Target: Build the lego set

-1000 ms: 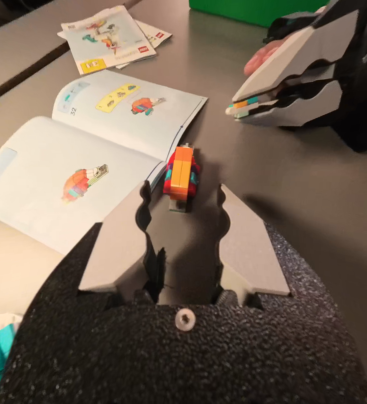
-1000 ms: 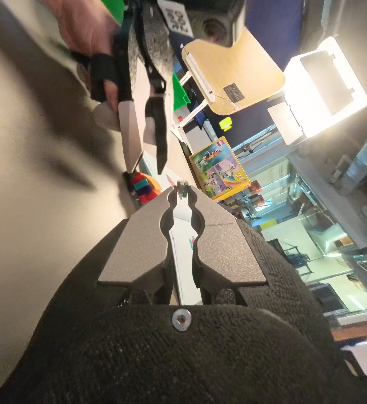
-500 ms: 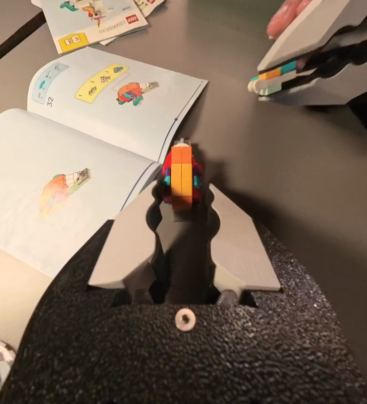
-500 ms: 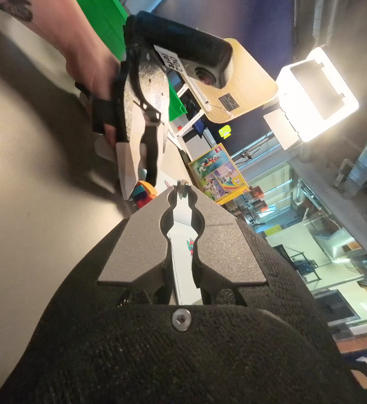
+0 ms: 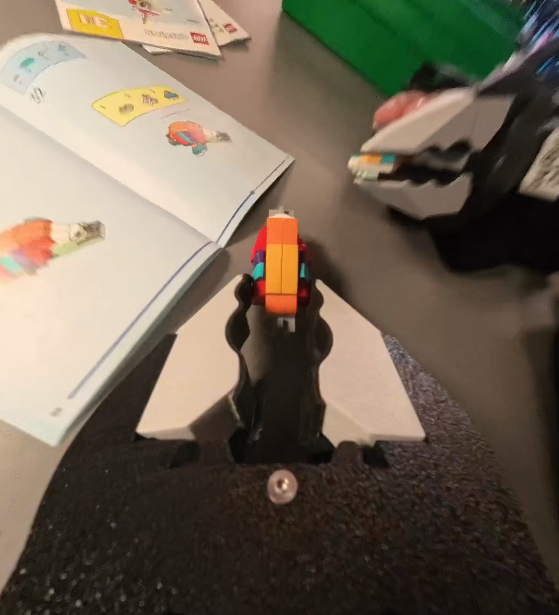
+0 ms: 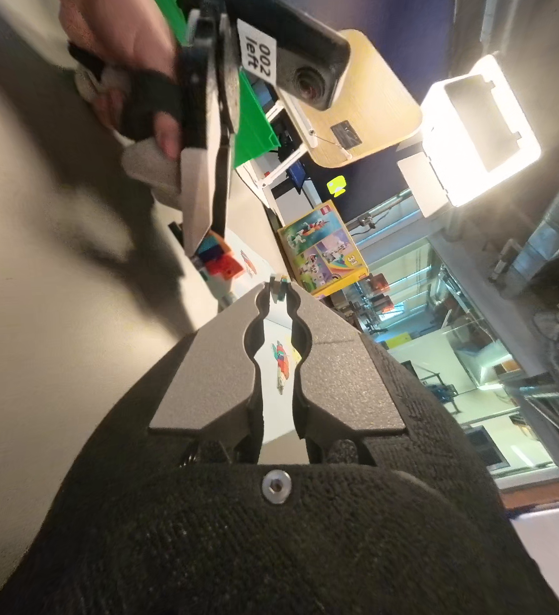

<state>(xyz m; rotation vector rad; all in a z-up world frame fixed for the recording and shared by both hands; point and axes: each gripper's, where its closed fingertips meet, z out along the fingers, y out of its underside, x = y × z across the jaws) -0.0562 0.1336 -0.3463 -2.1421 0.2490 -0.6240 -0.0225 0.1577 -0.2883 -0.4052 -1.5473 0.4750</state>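
With the orange model [image 5: 281, 263] part-built between the left gripper's [image 5: 281, 289] jaws, the right gripper [image 6: 278, 293] pinches a small plate stack [image 6: 278, 289] left to attach.

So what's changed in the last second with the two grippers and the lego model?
The left gripper moved forward and its jaws narrowed around the orange lego model, now gripping its sides. The right gripper stayed shut on its small stack of plates. The open instruction booklet stayed put.
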